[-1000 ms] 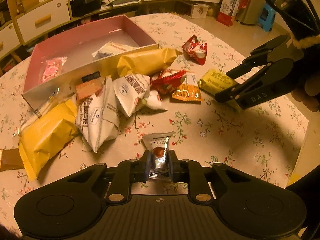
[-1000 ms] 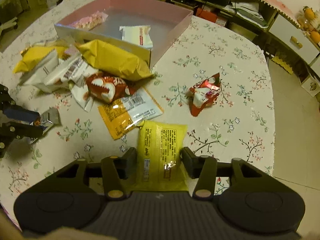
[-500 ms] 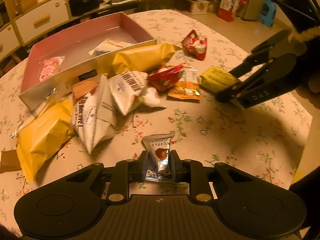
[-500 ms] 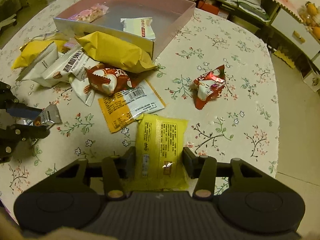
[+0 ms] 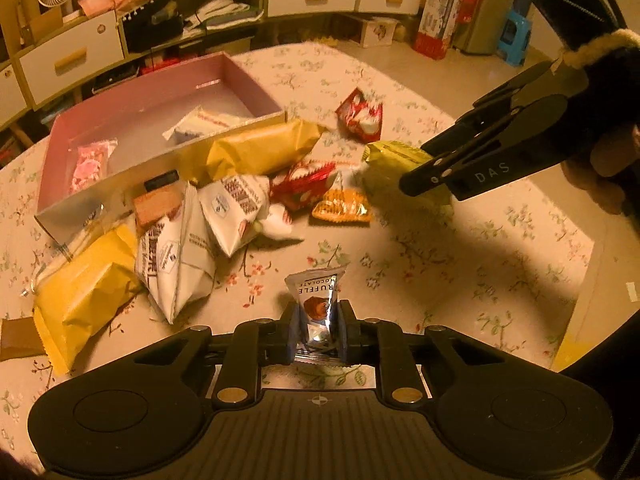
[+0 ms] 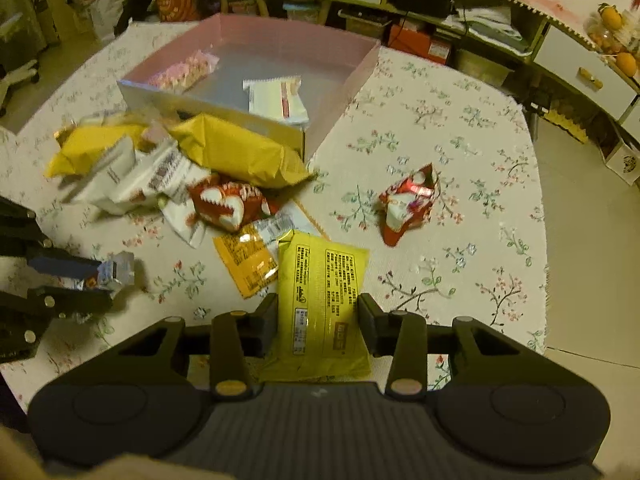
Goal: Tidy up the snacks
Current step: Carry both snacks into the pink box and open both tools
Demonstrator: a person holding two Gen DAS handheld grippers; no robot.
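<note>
Silver truffle-chocolate packet [image 5: 316, 312]: pinched upright between the fingers of the left tool [image 5: 315, 334], its lower end hidden behind the tool body; print partly legible in the left wrist view only. From the right wrist view the same packet [image 6: 110, 274] shows as a blurred silver corner at the frame's left edge.

Yellow flat packet [image 6: 322, 300]: clamped by the right tool [image 6: 318, 320], whose jaws have just been closing; its near end is cut off by the tool body. Back-label text too small to read. Left view shows only a crumpled yellow end [image 5: 394, 158], the rest behind the black fingers [image 5: 424, 178].

Pink box [image 5: 248, 80] sits on the floral tabletop [image 5: 460, 272], beyond the pile. Inside: a pink sweet bag [image 5: 90, 162] and a white bar packet [image 6: 276, 98].

Pile beside the box: long yellow bag [image 6: 236, 152], white bags [image 5: 236, 208], red packet [image 6: 224, 204], orange sachet [image 6: 246, 260], overlapping, edges hard to separate. A brown packet [image 5: 156, 204] shows from the left only. Lone red packet [image 6: 408, 204] lies apart on the cloth.

A hand [image 5: 608, 168] on the right tool is cut by the frame edge.
</note>
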